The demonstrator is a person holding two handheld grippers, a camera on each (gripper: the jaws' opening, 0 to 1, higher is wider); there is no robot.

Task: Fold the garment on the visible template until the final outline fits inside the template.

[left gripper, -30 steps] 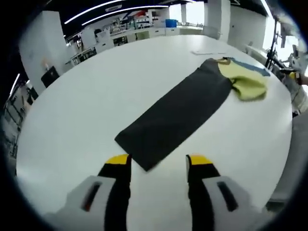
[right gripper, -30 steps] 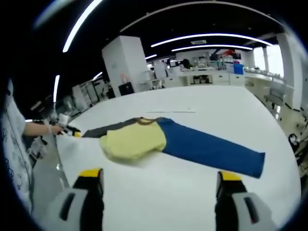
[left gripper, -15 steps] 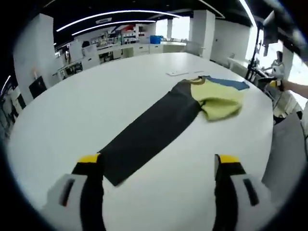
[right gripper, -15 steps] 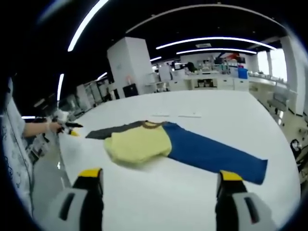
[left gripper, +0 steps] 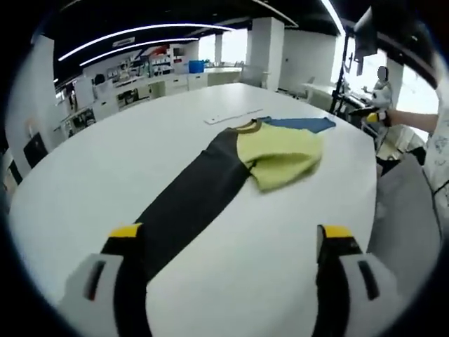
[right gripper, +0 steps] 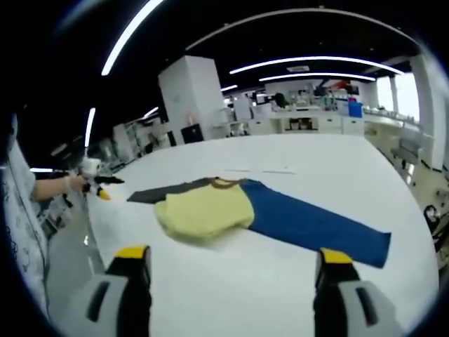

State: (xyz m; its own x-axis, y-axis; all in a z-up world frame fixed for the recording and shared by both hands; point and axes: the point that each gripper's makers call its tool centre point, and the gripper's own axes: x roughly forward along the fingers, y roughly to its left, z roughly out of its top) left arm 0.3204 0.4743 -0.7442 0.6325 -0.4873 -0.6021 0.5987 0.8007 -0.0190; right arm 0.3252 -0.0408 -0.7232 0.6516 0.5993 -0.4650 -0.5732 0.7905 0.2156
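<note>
Garment (left gripper: 231,168) is lying stretched across the white tabletop (left gripper: 105,161) in my left gripper view, left claw (left gripper: 228,242) spread apart above its black sleeve. Right gripper view: I am holding the right claw (right gripper: 228,263) wide apart, empty; grabbing unevenly risks skewing the fold.

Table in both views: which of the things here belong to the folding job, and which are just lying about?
Belongs to the job:
- garment, yellow body bunched, dark sleeve and blue sleeve spread flat
- left claw, open over the dark sleeve's end
- right claw, open, short of the garment

Lying about:
- thin pale strip on the white table beyond the collar
- benches and shelving behind
</note>
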